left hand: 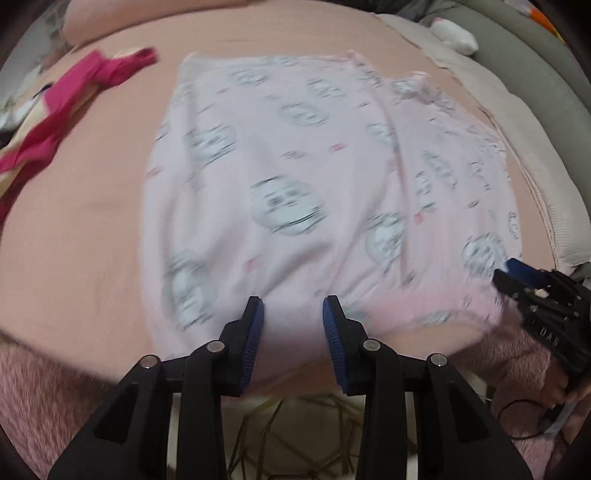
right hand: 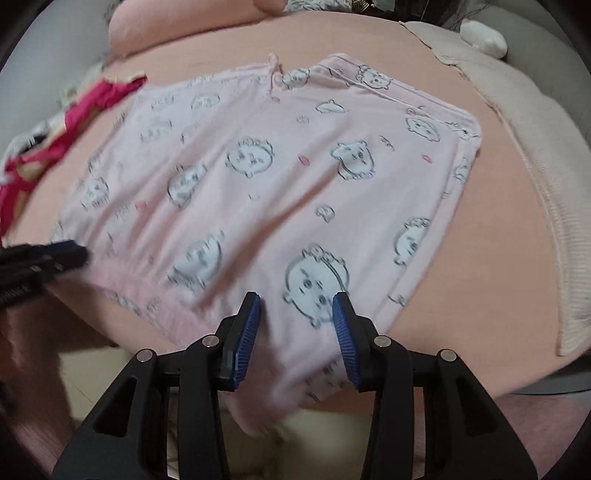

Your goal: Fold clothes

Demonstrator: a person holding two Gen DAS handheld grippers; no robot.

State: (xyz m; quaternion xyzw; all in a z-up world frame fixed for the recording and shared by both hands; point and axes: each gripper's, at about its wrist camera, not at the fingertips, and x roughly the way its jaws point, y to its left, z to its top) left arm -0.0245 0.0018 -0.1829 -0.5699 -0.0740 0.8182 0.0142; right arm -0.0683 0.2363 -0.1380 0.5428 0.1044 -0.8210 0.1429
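Both views are smeared by motion blur, worst on the left wrist camera, so the cartoon faces printed on the pink garment point(left hand: 280, 177) are hard to make out there and only somewhat clearer from the right wrist point(right hand: 266, 177). The garment lies spread flat on a bed covered by a peach sheet point(left hand: 81, 206), with its near hem hanging over the bed edge toward the cameras. The left gripper point(left hand: 293, 321) has its fingers spread apart with the hem cloth lying between them, not pinched. The right gripper point(right hand: 295, 317) is likewise released, its blue pads standing to either side of the garment's near edge; whether the pads touch the cloth cannot be told. In the left view the right gripper appears at the right edge, partly cut off, near the garment's corner, and a hand point(left hand: 554, 387) holding it is only half seen. A crumpled magenta garment point(left hand: 55, 110) lies on the far left of the bed, partly out of frame. A pale ribbed blanket point(right hand: 532, 155) runs along the right side, a white soft object point(right hand: 484, 37) sits at the far right corner, and a pink pillow point(right hand: 177, 26) lies at the head. Fuzzy pink fabric point(left hand: 44, 398) fills the lower corners, and the floor below is indistinct.
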